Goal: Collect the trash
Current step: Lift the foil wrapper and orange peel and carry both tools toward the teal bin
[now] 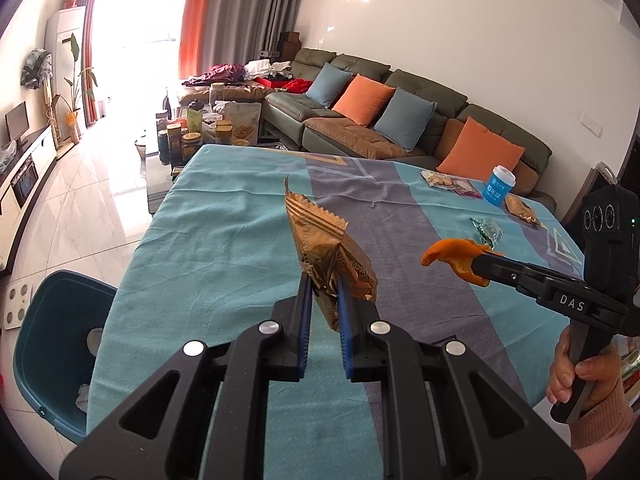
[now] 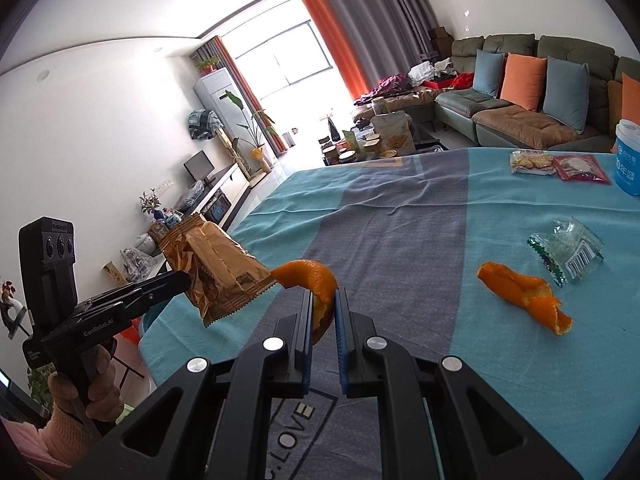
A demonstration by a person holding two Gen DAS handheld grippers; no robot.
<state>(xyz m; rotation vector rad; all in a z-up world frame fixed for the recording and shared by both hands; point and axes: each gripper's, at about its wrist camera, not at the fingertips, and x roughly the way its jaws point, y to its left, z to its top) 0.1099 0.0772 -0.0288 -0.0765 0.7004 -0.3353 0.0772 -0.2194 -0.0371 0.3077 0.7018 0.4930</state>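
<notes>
Left hand-held gripper (image 1: 324, 280) pinches 1 gold wrapper (image 1: 328, 248); right hand-held gripper (image 2: 324, 300) pinches 1 of 2 orange peels (image 2: 316, 284).

I see a teal and grey tablecloth (image 1: 224, 240), a green sofa (image 1: 424, 96) behind it with orange and blue cushions (image 1: 362, 98), jars on a low table (image 1: 192, 140), orange and grey curtains (image 1: 240, 12), and a blue tub (image 1: 498, 186) near snack packets (image 2: 532, 162).

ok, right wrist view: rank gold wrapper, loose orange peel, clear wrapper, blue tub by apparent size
1. gold wrapper, nearest the camera
2. loose orange peel and clear wrapper, alike
Blue tub: cut off by the frame edge, unrankable.
</notes>
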